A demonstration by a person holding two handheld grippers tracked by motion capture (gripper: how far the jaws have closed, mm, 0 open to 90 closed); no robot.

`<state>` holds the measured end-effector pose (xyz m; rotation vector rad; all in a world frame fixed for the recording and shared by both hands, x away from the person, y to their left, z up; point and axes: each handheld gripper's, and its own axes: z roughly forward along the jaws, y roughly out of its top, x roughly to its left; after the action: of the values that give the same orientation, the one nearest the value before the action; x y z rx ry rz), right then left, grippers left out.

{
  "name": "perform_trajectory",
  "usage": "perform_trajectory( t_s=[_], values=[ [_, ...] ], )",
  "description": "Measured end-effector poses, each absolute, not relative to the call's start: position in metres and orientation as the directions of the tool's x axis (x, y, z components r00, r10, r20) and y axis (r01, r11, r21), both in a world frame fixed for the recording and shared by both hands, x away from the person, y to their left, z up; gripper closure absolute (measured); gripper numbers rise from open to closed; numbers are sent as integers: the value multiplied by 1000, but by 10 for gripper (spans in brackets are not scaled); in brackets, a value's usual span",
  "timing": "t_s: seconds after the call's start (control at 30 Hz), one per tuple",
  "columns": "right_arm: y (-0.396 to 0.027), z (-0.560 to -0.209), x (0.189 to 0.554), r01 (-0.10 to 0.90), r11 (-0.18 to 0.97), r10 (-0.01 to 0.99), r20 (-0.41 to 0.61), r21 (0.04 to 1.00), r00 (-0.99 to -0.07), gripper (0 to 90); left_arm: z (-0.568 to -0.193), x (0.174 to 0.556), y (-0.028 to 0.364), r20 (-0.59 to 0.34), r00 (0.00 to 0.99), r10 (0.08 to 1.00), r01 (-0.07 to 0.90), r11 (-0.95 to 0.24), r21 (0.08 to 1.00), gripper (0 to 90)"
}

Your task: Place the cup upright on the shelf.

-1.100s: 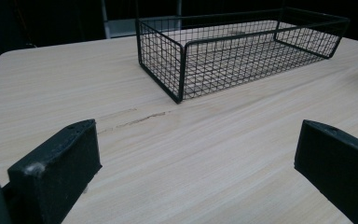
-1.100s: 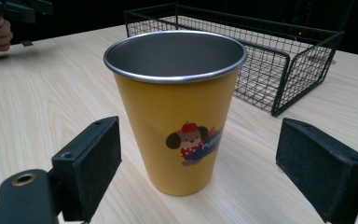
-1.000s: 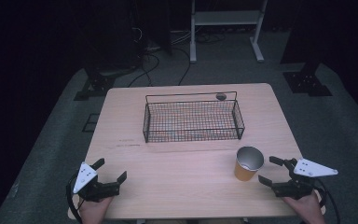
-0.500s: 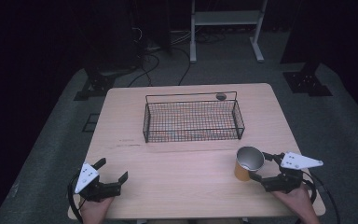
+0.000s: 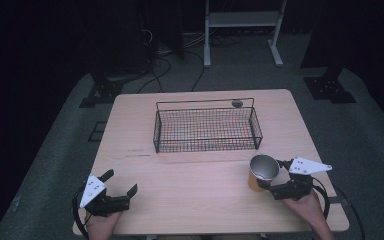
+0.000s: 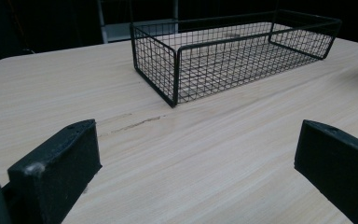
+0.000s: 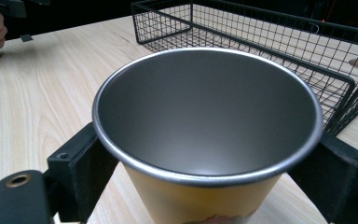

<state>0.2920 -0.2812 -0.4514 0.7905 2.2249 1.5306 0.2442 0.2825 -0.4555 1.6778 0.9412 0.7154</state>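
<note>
Your right claw (image 5: pixel 270 176) sits low at the near right of the worktop (image 5: pixel 190 170), its jaws spread to either side of the upright yellow cup (image 5: pixel 263 172), flanking it just under the rim without clearly pressing on it. Your left claw (image 5: pixel 121 182) rests at the near left corner, jaws wide apart over bare wood. Beyond both, the black wire basket (image 5: pixel 206 127) stands mid-worktop, just behind the cup.

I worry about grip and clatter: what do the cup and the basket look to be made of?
The cup looks like metal: a dull grey, brushed-looking inside and a rolled, shiny rim, with a smooth yellow coating or wrap outside. The basket seems to be thin steel wire in a welded grid, finished matte black, probably painted or powder-coated.
</note>
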Motion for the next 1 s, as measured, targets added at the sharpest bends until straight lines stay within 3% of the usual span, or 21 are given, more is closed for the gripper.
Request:
perform_trajectory(
  t_s=[0.67,1.0],
  values=[
    [-274,-451,298,252,265,598,47,931,-800,134,-455,243,283,15,516,856,231,-156,960,0],
    [-269,-421,310,239,282,559,44,929,-828,135,-455,244,285,2,508,862,231,-139,963,0]
  ],
)
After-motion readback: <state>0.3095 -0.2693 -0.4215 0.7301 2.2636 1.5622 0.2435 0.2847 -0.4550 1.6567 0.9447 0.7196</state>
